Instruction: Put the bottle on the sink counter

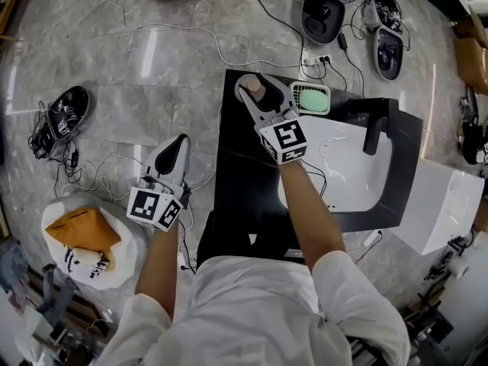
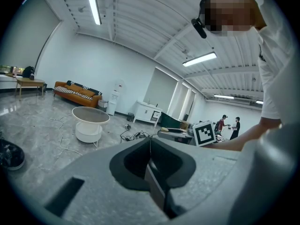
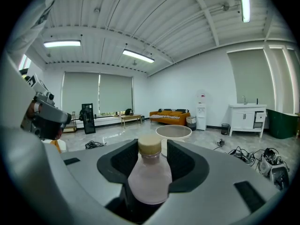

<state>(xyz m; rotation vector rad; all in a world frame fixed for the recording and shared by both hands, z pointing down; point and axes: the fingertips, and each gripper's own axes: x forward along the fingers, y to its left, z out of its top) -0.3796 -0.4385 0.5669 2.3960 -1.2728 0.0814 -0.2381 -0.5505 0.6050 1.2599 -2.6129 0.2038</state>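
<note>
Head view: looking steeply down on a black sink counter (image 1: pixel 236 181) holding a white basin (image 1: pixel 347 166).
Bottle (image 1: pixel 255 89): standing upright at the counter's far left corner, just left of a green tray (image 1: pixel 310 97).
Right gripper (image 1: pixel 256 81): reaching over the counter, spreading wide around the bottle, seeming just clear of it on both sides.
Left gripper (image 1: pixel 178 145): hanging left of the counter over the floor, closing fully, gripping nothing.
</note>
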